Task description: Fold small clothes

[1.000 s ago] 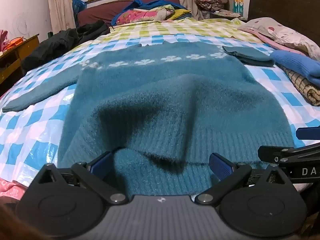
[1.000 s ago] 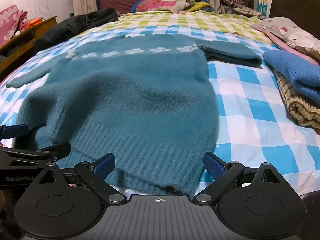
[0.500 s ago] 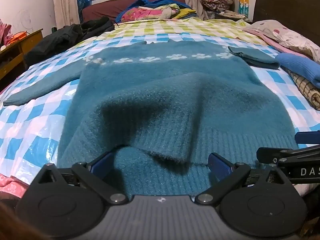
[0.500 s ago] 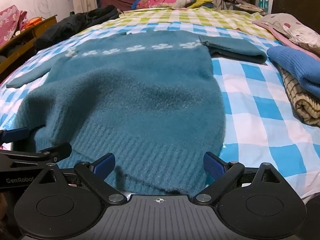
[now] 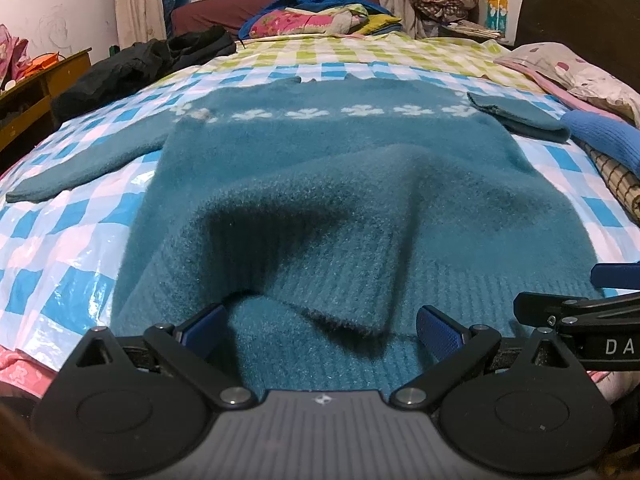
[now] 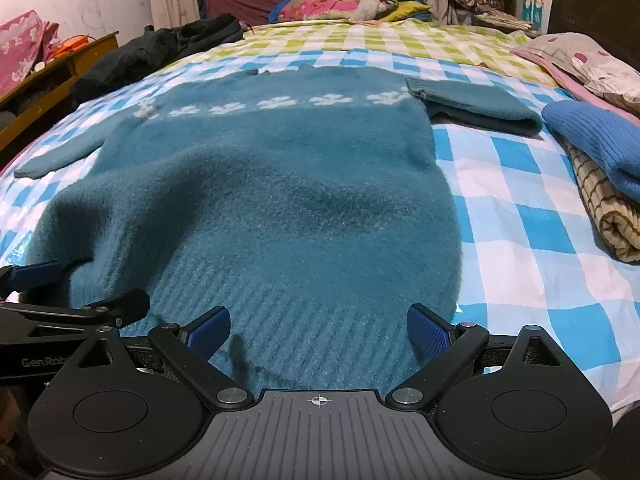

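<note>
Sweater (image 5: 332, 168): teal knit with a row of white flowers across the chest, lying flat on the bed, ribbed hem nearest both cameras; the hem's middle is rucked up into a loose hump.
Left sleeve (image 5: 92, 164): stretched out flat to the side.
Right sleeve (image 6: 476, 106): already doubled back on itself beside the chest.
Left gripper (image 5: 320, 328): jaws wide open, holding nothing, set at the hem with the blue pads either side of the raised fold.
Right gripper (image 6: 318, 330): jaws equally wide, nothing held, over the hem's right part, near the sweater's corner.
Bed cover (image 6: 516, 216): shiny blue-and-white check, plastic-looking.
Folded pile (image 6: 600, 184): a blue knit on a checked cloth, well to the right of the sweater.
Dark jacket (image 5: 140, 64): far left, clear of the work.
Likely step: taking the hem at two points to fold it toward the collar.
Risk: the thick knit may be pinched through one layer only, so the back would trail.
Risk: the slick cover may let the whole sweater slide, undoing the tucked sleeve.
</note>
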